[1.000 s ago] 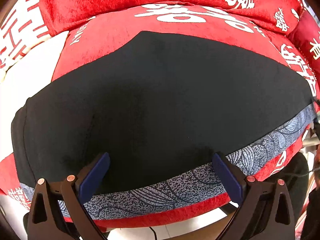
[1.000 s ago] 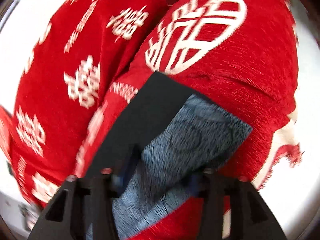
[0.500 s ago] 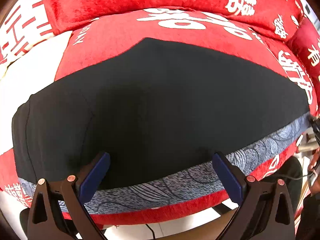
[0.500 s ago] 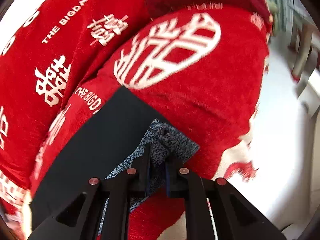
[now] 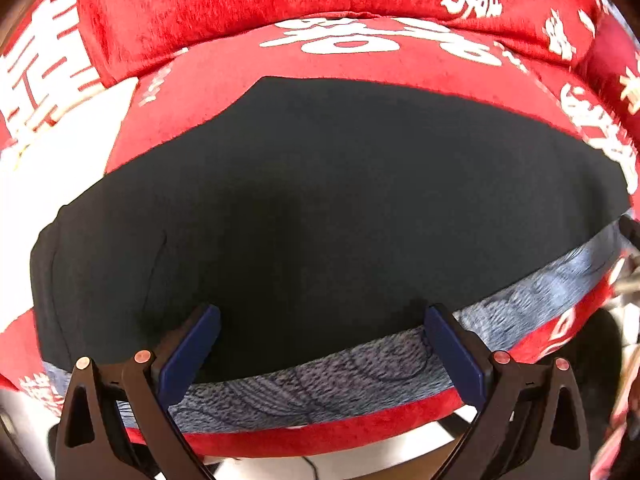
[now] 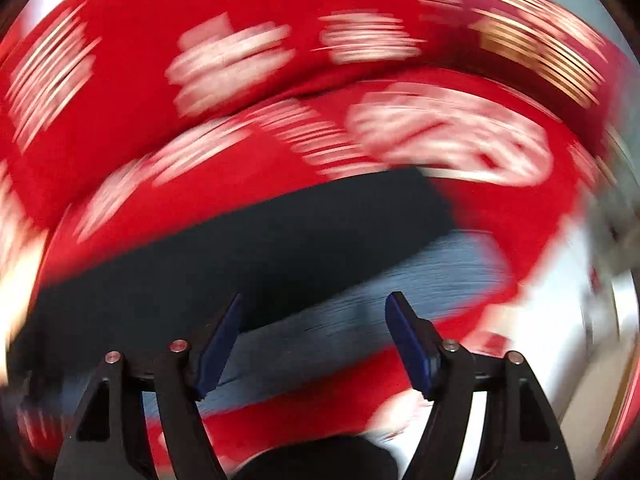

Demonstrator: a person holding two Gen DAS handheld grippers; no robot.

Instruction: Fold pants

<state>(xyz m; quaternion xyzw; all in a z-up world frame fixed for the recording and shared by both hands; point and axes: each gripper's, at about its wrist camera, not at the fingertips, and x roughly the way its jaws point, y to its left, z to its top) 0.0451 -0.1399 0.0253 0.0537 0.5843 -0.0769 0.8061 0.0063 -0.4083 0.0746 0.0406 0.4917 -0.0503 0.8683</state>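
In the right wrist view, blur smears the pants (image 6: 248, 240).

Pants (image 5: 340, 200) black, grey-blue patterned lining strip (image 5: 320, 392); cushion (image 5: 360, 56) red, white characters.

Red backrest cushion (image 5: 248, 4) walls the pants' (image 5: 320, 208) far side.

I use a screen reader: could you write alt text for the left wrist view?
Black pants with a grey patterned band lie flat on a red cushion printed with white characters. The open left gripper hovers over their near edge.
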